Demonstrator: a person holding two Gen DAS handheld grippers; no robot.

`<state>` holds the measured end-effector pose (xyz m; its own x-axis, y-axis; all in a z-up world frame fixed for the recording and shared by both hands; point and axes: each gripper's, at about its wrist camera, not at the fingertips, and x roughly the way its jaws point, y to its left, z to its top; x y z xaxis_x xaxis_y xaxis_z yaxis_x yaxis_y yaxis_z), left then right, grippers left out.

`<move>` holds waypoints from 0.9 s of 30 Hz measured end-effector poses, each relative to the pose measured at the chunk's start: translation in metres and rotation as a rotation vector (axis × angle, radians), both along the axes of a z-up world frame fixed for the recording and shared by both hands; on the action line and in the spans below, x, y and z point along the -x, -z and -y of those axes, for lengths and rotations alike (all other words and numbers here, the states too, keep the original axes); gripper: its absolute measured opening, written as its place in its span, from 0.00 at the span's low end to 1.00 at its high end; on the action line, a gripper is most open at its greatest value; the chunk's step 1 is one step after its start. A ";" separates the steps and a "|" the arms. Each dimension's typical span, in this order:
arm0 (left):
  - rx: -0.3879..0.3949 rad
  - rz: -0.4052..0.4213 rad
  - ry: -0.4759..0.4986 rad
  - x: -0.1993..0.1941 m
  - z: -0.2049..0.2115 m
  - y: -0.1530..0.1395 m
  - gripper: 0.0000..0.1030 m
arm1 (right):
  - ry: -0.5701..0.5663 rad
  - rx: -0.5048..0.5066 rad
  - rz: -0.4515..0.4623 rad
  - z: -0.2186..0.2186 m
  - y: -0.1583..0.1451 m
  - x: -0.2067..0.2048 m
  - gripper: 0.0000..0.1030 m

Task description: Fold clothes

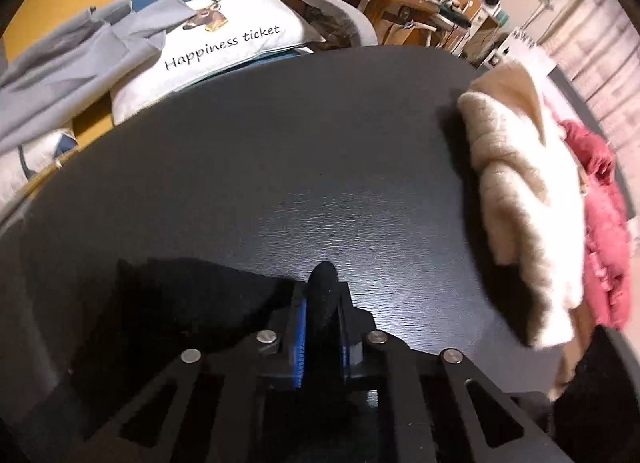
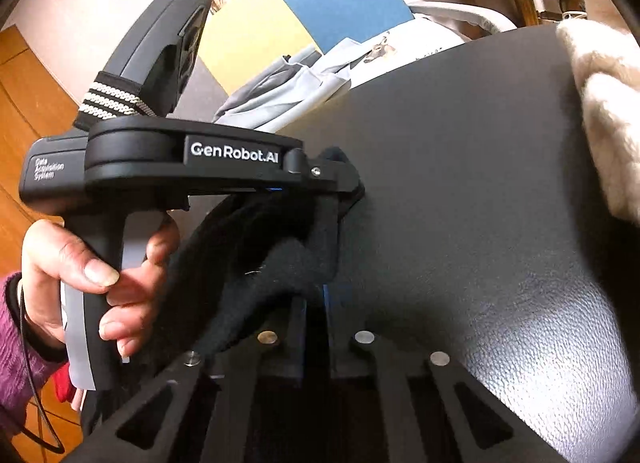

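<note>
Black knit garment (image 2: 256, 247): bunched, held off the dark worktop (image 2: 460, 183) at its near-left part, spanning between the two grippers. Both grip it. Left gripper (image 1: 323, 303): jaws clenched on a fold of the black cloth, a nub of it poking out past the blue pads; the remainder trails off to that gripper's left as a dark mass low over the worktop. Right gripper (image 2: 316, 303): jaws likewise closed on the cloth, which climbs from them up and leftward to the left gripper, seen side-on just ahead and above in the right wrist view, held by the person's hand (image 2: 100, 287). Relation that matters: the two grip points sit close together, left gripper forward and to the left of the right one, so the cloth between them is slack and rumpled rather than stretched; its long axis cannot be read from this bundle. Judgement: any fold calls for an edge drawn taut or laid flat, and the broad bare stretch of worktop lies ahead and to the right of both jaws. Whether the garment is being picked up to spread or gathered after folding, not settled here. Cream fleecy garment (image 1: 520, 199) piled at the worktop's right edge, pink garment (image 1: 604, 231) beyond it, well apart from the jaws. Printed pillow (image 1: 224, 43) off the far-left edge.
</note>
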<state>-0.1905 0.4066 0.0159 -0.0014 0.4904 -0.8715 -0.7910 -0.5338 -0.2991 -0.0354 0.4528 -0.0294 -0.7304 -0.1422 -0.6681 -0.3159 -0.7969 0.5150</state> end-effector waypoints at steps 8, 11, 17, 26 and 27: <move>-0.097 0.096 -0.190 0.031 0.032 -0.004 0.07 | 0.070 -0.013 0.021 0.001 -0.003 -0.020 0.04; -0.122 0.137 -0.290 0.044 0.042 0.006 0.05 | 0.075 -0.067 0.054 0.009 0.000 -0.022 0.04; -0.186 0.184 -0.438 0.054 0.101 0.010 0.07 | 0.085 -0.043 0.041 0.003 0.000 -0.033 0.14; -0.282 0.056 -0.679 0.046 0.260 -0.014 0.35 | 0.154 0.019 -0.094 -0.010 -0.024 -0.066 0.23; -0.292 0.042 -0.705 0.045 0.278 -0.017 0.38 | 0.143 0.022 -0.104 -0.007 -0.026 -0.063 0.21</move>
